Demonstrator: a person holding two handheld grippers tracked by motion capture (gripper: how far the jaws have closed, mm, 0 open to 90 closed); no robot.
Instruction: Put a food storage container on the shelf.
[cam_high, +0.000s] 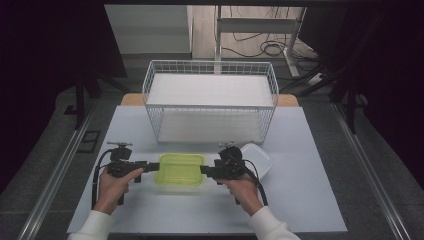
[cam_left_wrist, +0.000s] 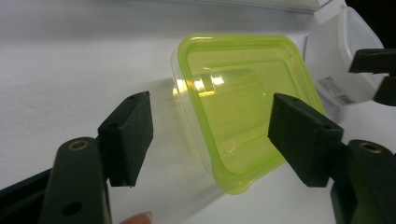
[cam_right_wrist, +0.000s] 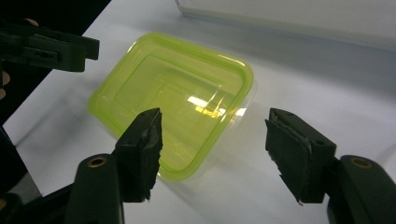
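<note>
**Both tongs spread at the ends of the green-lidded box**

I start with the counter (cam_high: 310, 200), a pale sheet running from my near edge to the far side. At its far middle stands the white wire basket (cam_high: 210, 100), open-topped and holding nothing I can see. Near centre, just in front of the basket, sits the clear container with the yellow-green lid (cam_high: 180, 170); a white tub (cam_high: 259, 159) lies just right of it.

My left tongs (cam_high: 150, 166) sit at the container's left end, jaws wide apart and holding nothing. My right tongs (cam_high: 204, 170) mirror them at the right end, equally spread and empty.

I judge the container light, thin-walled and slick, likely to flex or skid if pinched hard. The raised lid rim (cam_left_wrist: 212, 154) at each short end looks like the surest purchase.
</note>
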